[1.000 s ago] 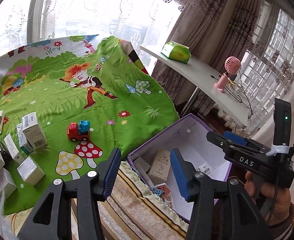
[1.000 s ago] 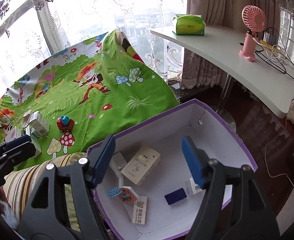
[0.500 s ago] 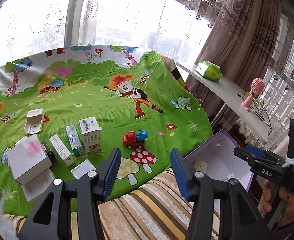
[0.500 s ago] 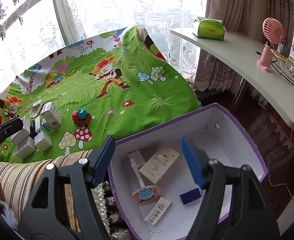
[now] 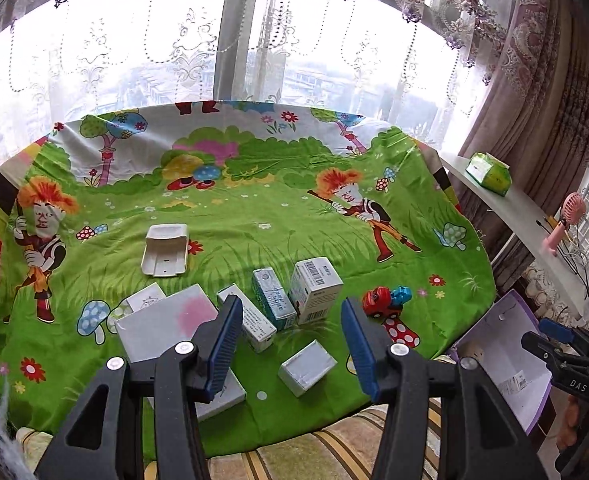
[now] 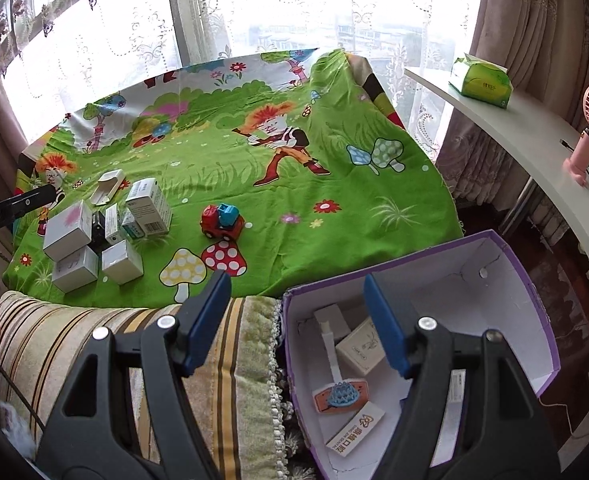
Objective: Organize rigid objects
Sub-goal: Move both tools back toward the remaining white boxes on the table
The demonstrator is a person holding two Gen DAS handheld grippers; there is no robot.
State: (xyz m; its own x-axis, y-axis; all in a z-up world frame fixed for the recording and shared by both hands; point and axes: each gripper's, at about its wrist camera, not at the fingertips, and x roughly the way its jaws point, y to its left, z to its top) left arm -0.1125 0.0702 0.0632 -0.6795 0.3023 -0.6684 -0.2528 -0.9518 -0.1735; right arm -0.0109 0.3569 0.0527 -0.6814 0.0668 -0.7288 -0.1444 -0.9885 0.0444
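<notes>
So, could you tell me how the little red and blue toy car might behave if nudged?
The toy car sits on wheels, so it would probably roll. It looks like hard plastic, likely stiff and light. The soft cloth beneath may slow it.

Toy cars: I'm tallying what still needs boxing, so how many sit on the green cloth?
1. The toy car stands near the cloth's right front edge, right of the cartons; none visible elsewhere.
</notes>
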